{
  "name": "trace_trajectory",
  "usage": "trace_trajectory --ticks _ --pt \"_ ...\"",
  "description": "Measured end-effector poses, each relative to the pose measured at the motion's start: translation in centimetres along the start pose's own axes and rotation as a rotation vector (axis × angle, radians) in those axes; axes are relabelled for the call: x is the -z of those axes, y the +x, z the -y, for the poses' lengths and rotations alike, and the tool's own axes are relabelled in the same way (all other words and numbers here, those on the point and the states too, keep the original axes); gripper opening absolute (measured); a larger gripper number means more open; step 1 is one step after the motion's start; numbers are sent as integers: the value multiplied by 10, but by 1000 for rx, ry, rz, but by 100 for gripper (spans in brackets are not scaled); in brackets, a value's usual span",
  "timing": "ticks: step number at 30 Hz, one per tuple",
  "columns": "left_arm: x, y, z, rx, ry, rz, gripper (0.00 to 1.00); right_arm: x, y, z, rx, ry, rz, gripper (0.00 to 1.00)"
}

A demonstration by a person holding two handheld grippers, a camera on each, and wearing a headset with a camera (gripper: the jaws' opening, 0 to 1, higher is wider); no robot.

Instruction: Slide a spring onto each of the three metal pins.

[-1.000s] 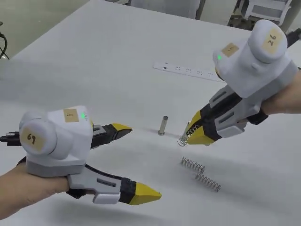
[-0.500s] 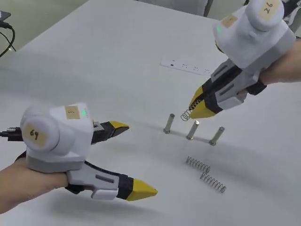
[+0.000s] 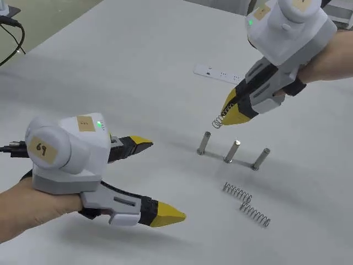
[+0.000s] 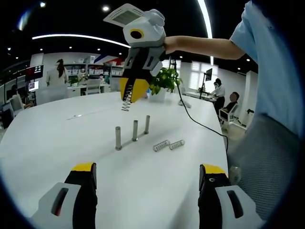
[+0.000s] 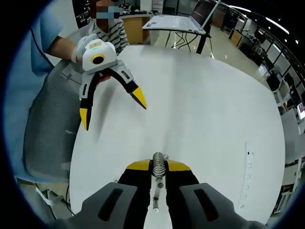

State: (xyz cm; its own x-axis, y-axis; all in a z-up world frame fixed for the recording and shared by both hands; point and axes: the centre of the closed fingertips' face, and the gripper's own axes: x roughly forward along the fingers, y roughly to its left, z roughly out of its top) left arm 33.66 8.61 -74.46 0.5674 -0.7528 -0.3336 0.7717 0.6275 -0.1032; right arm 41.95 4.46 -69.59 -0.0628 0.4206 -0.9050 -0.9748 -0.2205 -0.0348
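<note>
Three pins (image 3: 232, 151), two springs (image 3: 237, 192), one held spring (image 3: 219, 119)

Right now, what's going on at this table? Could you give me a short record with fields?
Right gripper: shut on a spring, raised in the air near the pins
Left gripper: open, holding nothing, off to one side
Metal pins: three, upright in a row, all bare
Loose springs: two, lying on the table beside the pins
Springs fitted on pins: none yet
</note>
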Motion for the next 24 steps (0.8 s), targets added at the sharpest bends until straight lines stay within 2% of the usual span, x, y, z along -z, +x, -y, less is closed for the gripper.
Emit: trace_trajectory --ticks 11,24 --pt "0 0 -3 -1 8 4 86 5 9 7 -5 1 -31 8" --pt "-3 0 -7 -8 14 18 85 6 25 12 -22 -44 -105 8"
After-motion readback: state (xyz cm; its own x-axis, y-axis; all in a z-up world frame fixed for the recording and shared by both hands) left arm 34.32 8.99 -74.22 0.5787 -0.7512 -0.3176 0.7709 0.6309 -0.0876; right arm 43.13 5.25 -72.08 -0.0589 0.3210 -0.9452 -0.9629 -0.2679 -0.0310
